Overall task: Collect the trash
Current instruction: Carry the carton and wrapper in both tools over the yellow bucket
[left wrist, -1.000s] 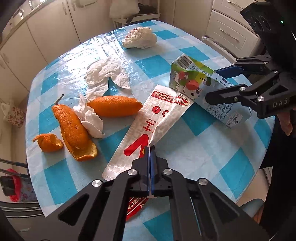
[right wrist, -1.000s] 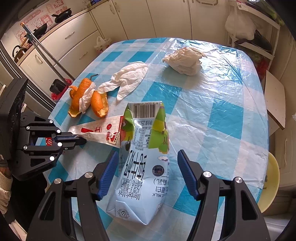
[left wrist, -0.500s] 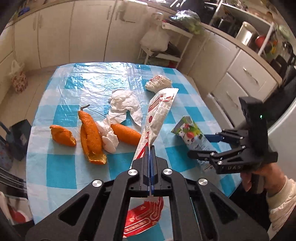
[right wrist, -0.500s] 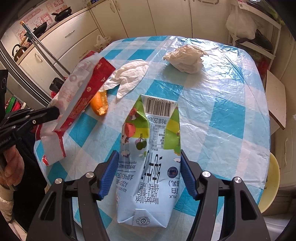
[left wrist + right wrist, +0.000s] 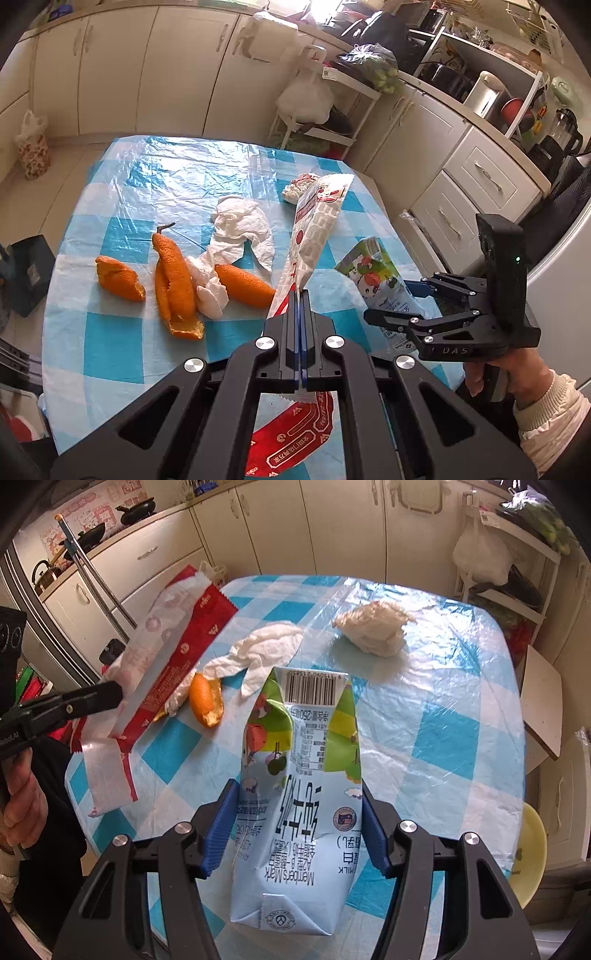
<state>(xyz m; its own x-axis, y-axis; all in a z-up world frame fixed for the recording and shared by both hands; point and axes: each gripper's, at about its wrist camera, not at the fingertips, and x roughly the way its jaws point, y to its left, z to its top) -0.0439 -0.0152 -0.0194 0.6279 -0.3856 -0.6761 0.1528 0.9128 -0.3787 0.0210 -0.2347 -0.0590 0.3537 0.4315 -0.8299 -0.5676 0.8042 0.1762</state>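
The milk carton (image 5: 299,797) is a pale blue pack, crumpled and dented, printed with cartoon fruit, green hills, dark lettering and a barcode on its far flap; its folded base faces the right wrist camera. It sits between the 2 blue pads of the right gripper (image 5: 295,823), both pads against its sides, and the jaws have just been closing on it, so the carton is grasped, over the near edge of the blue and white checked table (image 5: 443,709). The other piece in hand is a long, flat snack wrapper (image 5: 314,236), white with red print on 1 face and red on the other, creased along its length. The left gripper (image 5: 299,317) is clenched on it near the wrapper's lower third: the upper part rises clear of the table toward the far side, and the red tail hangs below the jaws. On the table, left of the carton, lie 3 pieces of orange peel (image 5: 173,280), with a crumpled white tissue (image 5: 240,229) beside them, and a wadded paper ball (image 5: 373,631) sits farther off toward the far right.
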